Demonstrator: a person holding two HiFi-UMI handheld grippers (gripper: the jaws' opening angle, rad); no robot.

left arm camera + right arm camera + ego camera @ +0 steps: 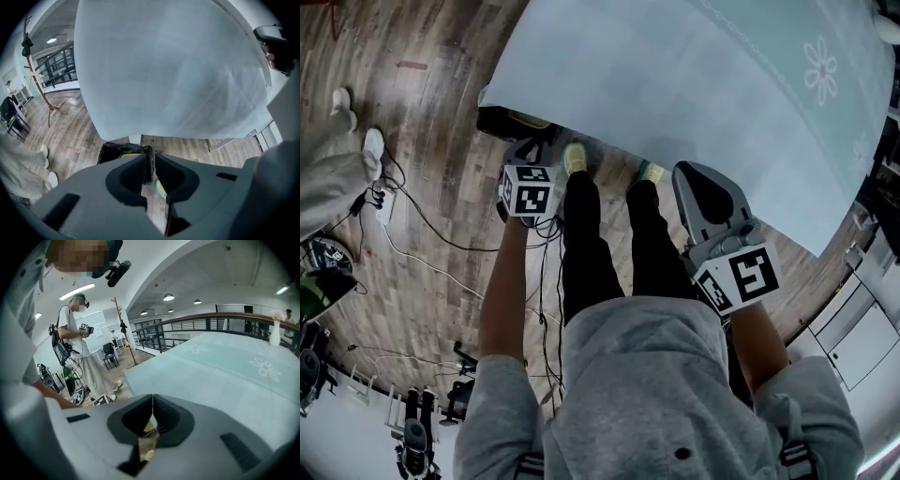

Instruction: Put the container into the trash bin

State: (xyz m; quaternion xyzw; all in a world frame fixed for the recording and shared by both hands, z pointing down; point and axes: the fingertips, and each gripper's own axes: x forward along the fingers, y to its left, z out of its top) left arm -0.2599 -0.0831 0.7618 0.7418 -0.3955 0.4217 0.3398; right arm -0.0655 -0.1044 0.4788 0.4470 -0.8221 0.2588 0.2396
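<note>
judging from the frames, the drop is taken as done. a pale yellow curved edge, read as the container (127, 155), is seen inside the trash bin (110, 149), which is placed on the floor (441, 122) just under the near edge of the table (694, 84). that it is the container cannot be fully confirmed, since only a sliver is shown.

the left gripper (149, 161) is held above the bin, pointed steeply down. its jaws are parted by a narrow gap and nothing is held between them. only the bin's rim and a yellow-green shoe (160, 188) are seen through the gap. the right gripper (152, 399) is held over the table edge. its jaw tips are pressed together and no item is gripped. only brownish floor is glimpsed lower down between the pads.

what is left, as judged: the hands are to be drawn back, nothing more.

materials:
- bin: boxy, lined with a glossy, crinkled black bag.
- table: covered in a smooth, matte, pale blue-green cloth with a white flower print (820, 67).
- floor: grey-brown wood planks, with thin black cables (441, 267) strewn across.
- grippers: matte grey plastic shells with dark scooped pads. a marker cube (528, 190) is mounted on the left one.
- container: material cannot be told.
</note>
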